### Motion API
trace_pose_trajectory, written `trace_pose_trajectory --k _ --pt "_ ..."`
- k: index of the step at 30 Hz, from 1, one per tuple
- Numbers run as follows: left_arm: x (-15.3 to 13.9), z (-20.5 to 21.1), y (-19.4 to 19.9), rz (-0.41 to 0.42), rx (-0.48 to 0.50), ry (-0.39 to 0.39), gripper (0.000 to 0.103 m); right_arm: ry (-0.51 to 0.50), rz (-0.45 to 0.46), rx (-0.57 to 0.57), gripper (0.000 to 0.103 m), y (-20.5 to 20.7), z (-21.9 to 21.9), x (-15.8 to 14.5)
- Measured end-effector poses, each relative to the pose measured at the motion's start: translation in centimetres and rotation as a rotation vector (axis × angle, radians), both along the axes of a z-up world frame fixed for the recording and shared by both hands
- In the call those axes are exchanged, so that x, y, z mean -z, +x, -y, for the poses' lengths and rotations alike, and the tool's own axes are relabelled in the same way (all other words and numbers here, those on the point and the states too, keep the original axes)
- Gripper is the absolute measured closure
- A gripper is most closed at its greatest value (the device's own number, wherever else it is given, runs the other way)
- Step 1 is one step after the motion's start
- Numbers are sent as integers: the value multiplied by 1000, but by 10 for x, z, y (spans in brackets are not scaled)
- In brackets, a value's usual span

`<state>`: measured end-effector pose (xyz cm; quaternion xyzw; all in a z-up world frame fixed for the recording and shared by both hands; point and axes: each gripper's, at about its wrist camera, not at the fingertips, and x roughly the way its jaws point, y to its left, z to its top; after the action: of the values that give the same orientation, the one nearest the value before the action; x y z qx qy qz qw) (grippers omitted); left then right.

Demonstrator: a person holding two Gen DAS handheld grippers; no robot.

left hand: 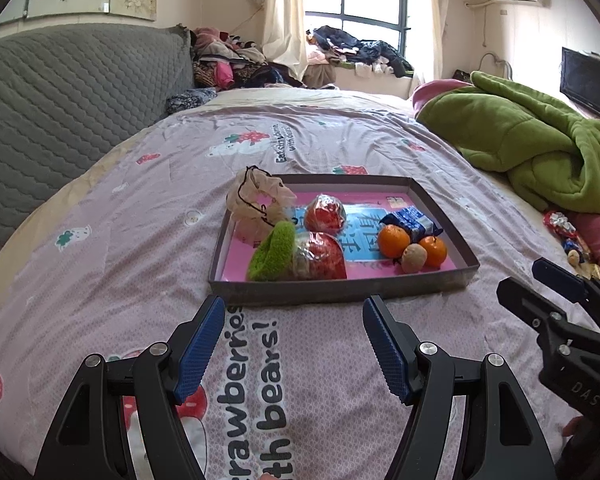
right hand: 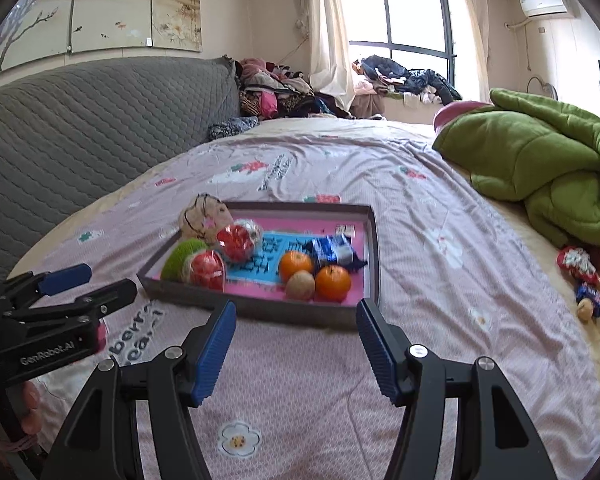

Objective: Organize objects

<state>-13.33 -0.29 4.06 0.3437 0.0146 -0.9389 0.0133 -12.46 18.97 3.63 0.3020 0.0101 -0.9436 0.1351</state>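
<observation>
A shallow grey tray [left hand: 340, 290] [right hand: 260, 308] with a pink floor lies on the bed. In it are two oranges [left hand: 394, 240] [right hand: 333, 282], a brownish round fruit [left hand: 414, 258] [right hand: 301, 285], two wrapped red apples [left hand: 324, 212] [right hand: 236, 242], a green fuzzy piece [left hand: 272, 252], a cream mesh pouch [left hand: 256, 200] and a blue-white packet [left hand: 414, 220] [right hand: 334, 250]. My left gripper [left hand: 294, 350] stands open just short of the tray's near wall, nothing between its fingers. My right gripper [right hand: 296, 354] is open too, near the tray's near right corner, and empty.
A green quilt [left hand: 540, 140] [right hand: 552, 168] is heaped at the right. Small wrapped items [left hand: 568, 232] [right hand: 584, 276] lie on the sheet below it. A grey quilted headboard [left hand: 68, 96] runs along the left; clothes piles [left hand: 236, 60] sit beyond the bed.
</observation>
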Motion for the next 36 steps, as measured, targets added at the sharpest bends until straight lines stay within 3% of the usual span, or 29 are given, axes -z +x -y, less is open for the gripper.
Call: trace_pose_trajectory --k 16,36 --pt "30 4 7 21 -13 -1 30 -5 46 26 41 3 -4 40" --pt "39 7 5 41 -24 -3 30 -6 74 23 41 2 -3 49"
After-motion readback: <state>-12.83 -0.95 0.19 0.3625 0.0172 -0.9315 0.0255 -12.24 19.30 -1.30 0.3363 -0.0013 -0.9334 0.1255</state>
